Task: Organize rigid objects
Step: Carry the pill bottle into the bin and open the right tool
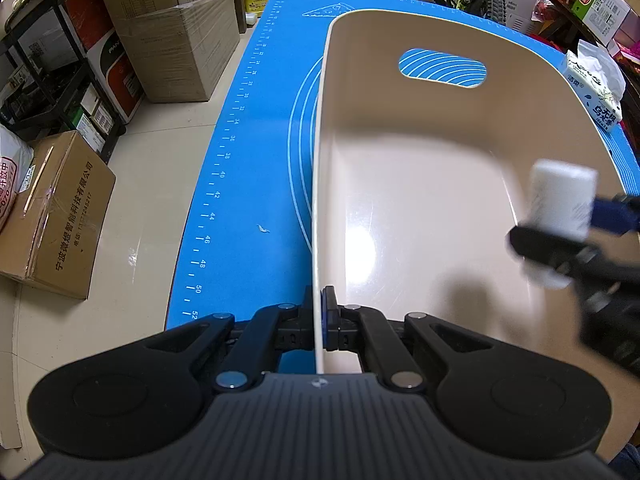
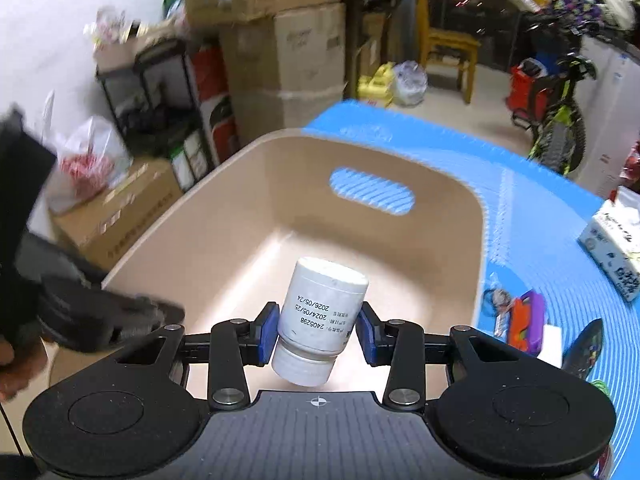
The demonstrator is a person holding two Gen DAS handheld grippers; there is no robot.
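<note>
A beige plastic bin (image 1: 420,184) with a handle slot stands on the blue mat (image 1: 256,168). My left gripper (image 1: 319,312) is shut on the bin's near-left rim. My right gripper (image 2: 318,330) is shut on a white pill bottle (image 2: 320,316), held over the bin (image 2: 280,208) with its cap end toward the camera. The bottle (image 1: 560,204) and right gripper also show blurred at the right of the left wrist view, above the bin's right side. The bin's inside looks bare.
A tissue pack (image 2: 616,248) lies on the mat right of the bin. Small colourful items (image 2: 524,316) and a dark remote-like object (image 2: 584,348) lie by the bin's right wall. Cardboard boxes (image 1: 68,216), a shelf and a bicycle (image 2: 556,96) stand on the floor.
</note>
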